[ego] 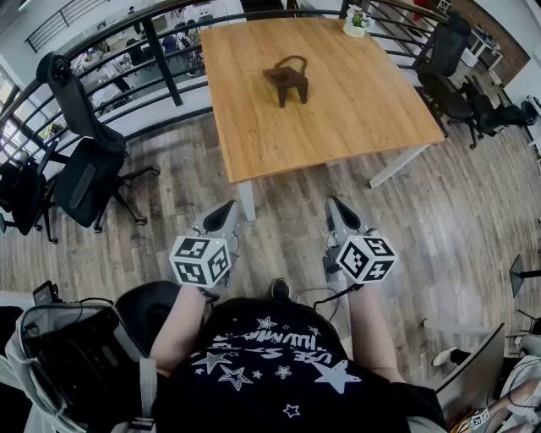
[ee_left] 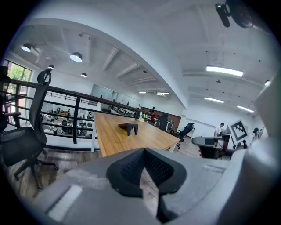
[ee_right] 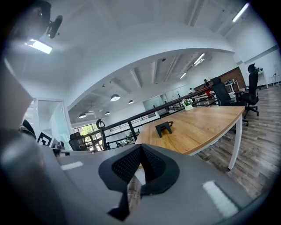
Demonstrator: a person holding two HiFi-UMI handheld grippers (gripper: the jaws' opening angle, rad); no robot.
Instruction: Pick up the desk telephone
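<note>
The desk telephone (ego: 287,79) is a small dark object with a looped handle, standing near the middle of the wooden table (ego: 338,127). It also shows far off in the left gripper view as the telephone (ee_left: 128,128) and in the right gripper view as the telephone (ee_right: 164,128). Both grippers are held close to the person's body, over the floor, short of the table's near edge. My left gripper (ego: 228,207) (ee_left: 144,151) is shut with nothing between its pads. My right gripper (ego: 334,203) (ee_right: 140,147) is shut and empty too.
A small potted plant (ego: 357,21) stands at the table's far edge. Black office chairs stand at the left (ego: 84,161) and at the right (ego: 448,76). A dark railing (ego: 161,59) runs behind the table's left side. White table legs (ego: 397,165) reach the wood floor.
</note>
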